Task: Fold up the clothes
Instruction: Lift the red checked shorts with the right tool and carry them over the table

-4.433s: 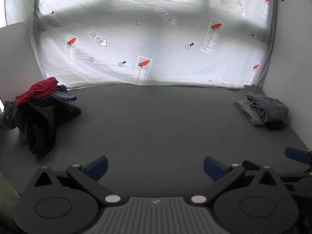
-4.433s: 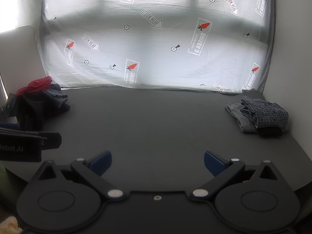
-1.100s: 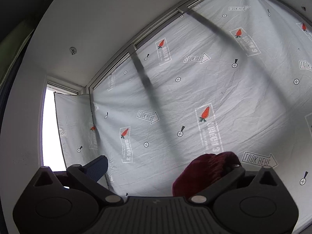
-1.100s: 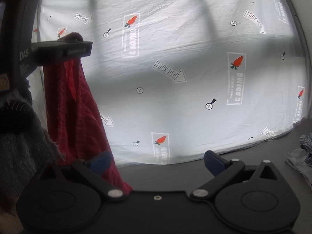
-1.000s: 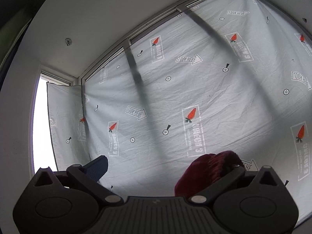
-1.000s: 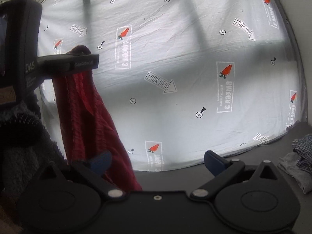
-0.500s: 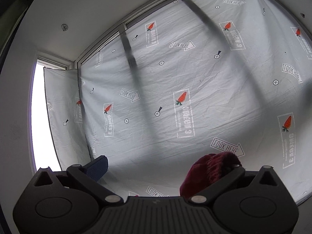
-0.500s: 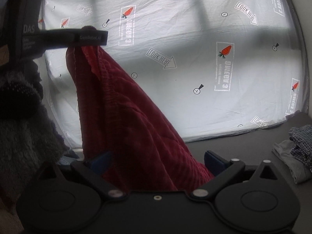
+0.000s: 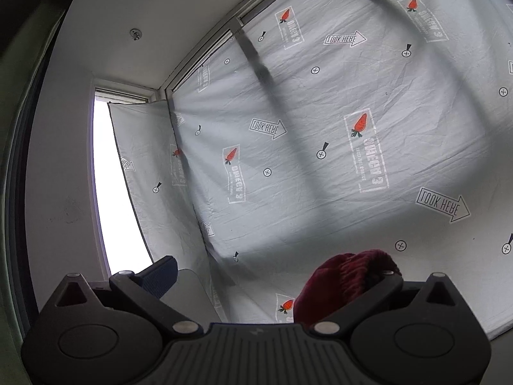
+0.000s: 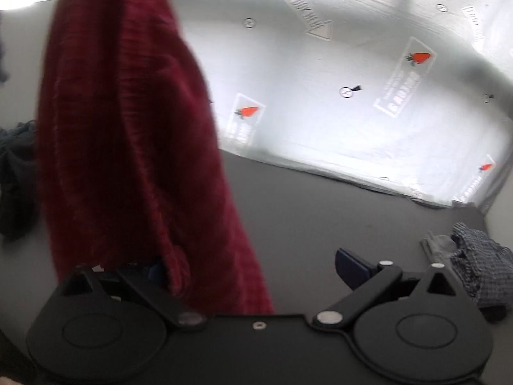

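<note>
Left tool (image 9: pixel 272 269) wide, red garment (image 10: pixel 128 134) only draped on one finger; may slip off. Right tool (image 10: pixel 253 266) wide, cloth betw. fingers, ungripped.

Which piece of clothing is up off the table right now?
The dark red knit garment: it hangs in the air, draped in front of the right gripper. The checked clothes and the dark pile lie on the table.

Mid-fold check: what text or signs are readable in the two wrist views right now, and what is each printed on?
"LOOK HERE" inside arrow outlines: on the white backdrop sheet, several times.
Block lettering beside each red carrot logo: mirrored, not reliably readable.
Crosshair circle marks: symbols only.
Right wrist view: the same prints, too blurred to read.
Red garment: no text visible.
</note>
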Demonstrator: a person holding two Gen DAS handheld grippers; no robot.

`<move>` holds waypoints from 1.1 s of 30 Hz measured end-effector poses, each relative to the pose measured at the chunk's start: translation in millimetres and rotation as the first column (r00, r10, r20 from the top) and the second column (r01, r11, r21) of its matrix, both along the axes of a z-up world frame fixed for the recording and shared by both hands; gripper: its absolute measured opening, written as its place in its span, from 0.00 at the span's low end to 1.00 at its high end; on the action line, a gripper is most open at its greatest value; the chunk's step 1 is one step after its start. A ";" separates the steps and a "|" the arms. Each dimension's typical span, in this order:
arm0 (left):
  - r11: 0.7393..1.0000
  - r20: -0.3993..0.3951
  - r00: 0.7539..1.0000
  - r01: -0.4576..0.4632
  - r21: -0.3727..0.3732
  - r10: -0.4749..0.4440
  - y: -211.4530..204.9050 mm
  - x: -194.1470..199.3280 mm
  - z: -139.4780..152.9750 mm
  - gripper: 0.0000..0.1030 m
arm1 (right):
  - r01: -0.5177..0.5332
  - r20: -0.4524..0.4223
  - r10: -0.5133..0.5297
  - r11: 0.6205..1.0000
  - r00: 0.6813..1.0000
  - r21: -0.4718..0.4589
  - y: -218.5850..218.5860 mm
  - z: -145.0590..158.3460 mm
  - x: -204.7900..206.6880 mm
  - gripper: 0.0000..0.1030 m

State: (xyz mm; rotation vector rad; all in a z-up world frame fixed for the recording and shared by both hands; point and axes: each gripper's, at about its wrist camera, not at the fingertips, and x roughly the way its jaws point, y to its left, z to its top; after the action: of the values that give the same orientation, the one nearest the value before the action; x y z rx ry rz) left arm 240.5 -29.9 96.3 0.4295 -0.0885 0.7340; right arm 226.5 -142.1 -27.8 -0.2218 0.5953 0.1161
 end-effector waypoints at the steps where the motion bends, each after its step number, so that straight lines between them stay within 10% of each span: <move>1: 1.000 -0.013 1.000 -0.017 -0.004 0.017 8.8 0.1 -2.1 1.00 | 0.057 0.033 -0.057 0.998 0.998 -0.019 -5.6 4.4 2.6 0.99; 14: 0.988 0.047 0.999 -0.017 0.153 0.010 35.9 -40.5 -0.2 1.00 | 0.310 0.538 -0.231 0.949 0.810 -0.058 -51.7 100.7 -35.1 1.00; 33: 0.999 -0.048 0.998 -0.036 0.035 0.038 -0.3 -100.7 -7.0 1.00 | 0.208 0.539 -0.151 0.977 0.829 -0.045 -111.5 117.9 -97.5 1.00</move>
State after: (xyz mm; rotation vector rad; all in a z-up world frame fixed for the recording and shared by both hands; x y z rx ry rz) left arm 139.8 -30.1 89.3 0.4823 -0.0475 0.7587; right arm 129.0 -253.6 90.1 -0.2825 0.0597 -0.1602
